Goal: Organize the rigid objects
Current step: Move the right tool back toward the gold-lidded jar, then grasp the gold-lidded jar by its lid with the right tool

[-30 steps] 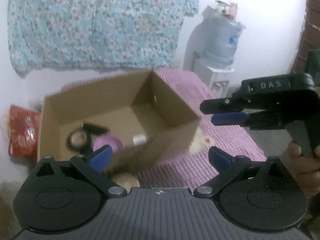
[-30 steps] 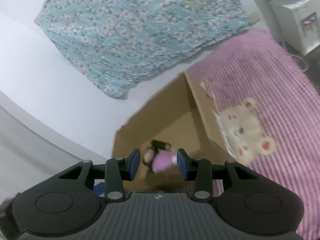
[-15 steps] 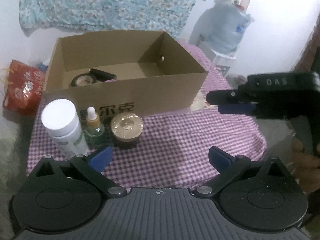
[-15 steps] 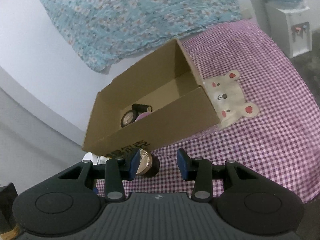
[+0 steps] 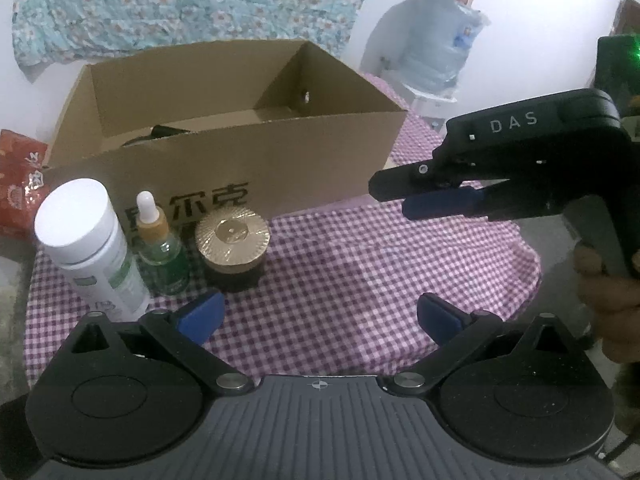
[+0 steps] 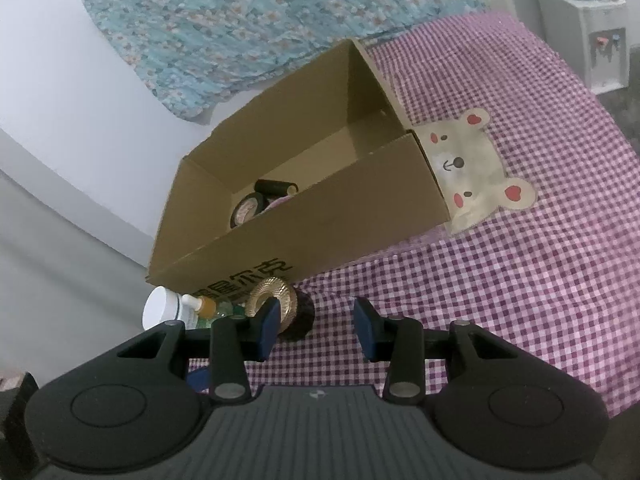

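Observation:
An open cardboard box (image 5: 224, 184) stands on the purple checked cloth (image 5: 360, 272). In front of it stand a white bottle (image 5: 88, 240), a dropper bottle (image 5: 158, 244) and a gold-lidded dark jar (image 5: 234, 250). Inside the box lie a tape roll (image 6: 246, 210), a black tube (image 6: 276, 188) and a pink item (image 6: 278, 201). My left gripper (image 5: 320, 314) is open and empty, just short of the jar. My right gripper (image 6: 316, 330) is open and empty above the cloth, right of the jar (image 6: 280, 308); it also shows in the left wrist view (image 5: 432, 190).
A red packet (image 5: 18, 184) lies left of the box. A water dispenser (image 5: 436, 52) stands at the back right. A floral cloth (image 5: 180, 4) hangs on the wall. A bear patch (image 6: 468, 172) is on the cloth beside the box.
Both grippers have pulled back and down from over the box. The pink item that was between the right fingers now lies in the box. The bottles and jar have come into view.

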`<state>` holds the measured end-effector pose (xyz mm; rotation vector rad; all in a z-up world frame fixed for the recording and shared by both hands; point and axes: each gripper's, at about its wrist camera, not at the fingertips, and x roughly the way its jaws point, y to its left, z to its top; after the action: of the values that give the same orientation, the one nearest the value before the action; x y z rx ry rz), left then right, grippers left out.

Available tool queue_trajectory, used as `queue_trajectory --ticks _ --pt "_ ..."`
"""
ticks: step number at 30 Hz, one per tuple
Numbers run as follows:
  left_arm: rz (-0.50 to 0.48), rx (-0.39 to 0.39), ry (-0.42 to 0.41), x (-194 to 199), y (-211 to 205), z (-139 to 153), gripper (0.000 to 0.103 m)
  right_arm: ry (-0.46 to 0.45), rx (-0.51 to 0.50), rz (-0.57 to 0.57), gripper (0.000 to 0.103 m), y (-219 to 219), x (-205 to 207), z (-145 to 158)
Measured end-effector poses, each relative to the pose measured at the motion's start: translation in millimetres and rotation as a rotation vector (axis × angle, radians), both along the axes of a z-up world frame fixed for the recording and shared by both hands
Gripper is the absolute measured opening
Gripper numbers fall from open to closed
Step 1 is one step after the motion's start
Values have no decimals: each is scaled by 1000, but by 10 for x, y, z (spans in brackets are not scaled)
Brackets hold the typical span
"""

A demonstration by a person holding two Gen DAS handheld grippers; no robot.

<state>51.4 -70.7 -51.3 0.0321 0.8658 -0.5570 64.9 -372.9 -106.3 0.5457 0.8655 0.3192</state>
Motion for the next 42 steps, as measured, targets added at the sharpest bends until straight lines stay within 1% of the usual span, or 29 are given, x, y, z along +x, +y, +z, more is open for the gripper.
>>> queue_trajectory --ticks 1,4,6,9,11,16,18,21,23,26,28,33,38,42 --pt "4 13 -8 11 -14 -15 103 3 5 1 43 -5 15 -22" --pt "18 98 -61 38 -91 -62 103 20 29 15 43 -6 85 -128" --pt "21 136 -84 66 -137 -100 103 38 49 33 43 29 152 -213" --pt "33 139 -85 122 -151 -169 102 40 63 60 43 118 249 -284" --pt "33 145 -79 158 -157 -220 100 43 64 79 43 187 331 -309" --pt "46 150 -64 243 -131 -322 90 51 73 137 43 361 538 -353" --pt "59 143 -52 286 -102 -344 84 59 75 162 43 419 643 -386" --pt "75 130 -42 350 -86 -365 80 76 74 198 42 509 800 -448" --pt "81 123 -38 382 -96 -372 78 79 79 220 39 557 866 -478" --pt "101 125 -39 421 -107 -385 78 82 103 247 39 605 954 -507" --pt "111 115 -34 449 -100 -381 78 85 93 251 39 626 980 -513" --pt "55 113 -49 423 -186 -355 78 87 70 242 40 568 939 -486" --pt "-18 98 -54 385 -403 -356 78 101 57 203 40 321 840 -480" --pt "-98 88 -53 349 -612 -398 78 106 44 156 40 81 698 -464"
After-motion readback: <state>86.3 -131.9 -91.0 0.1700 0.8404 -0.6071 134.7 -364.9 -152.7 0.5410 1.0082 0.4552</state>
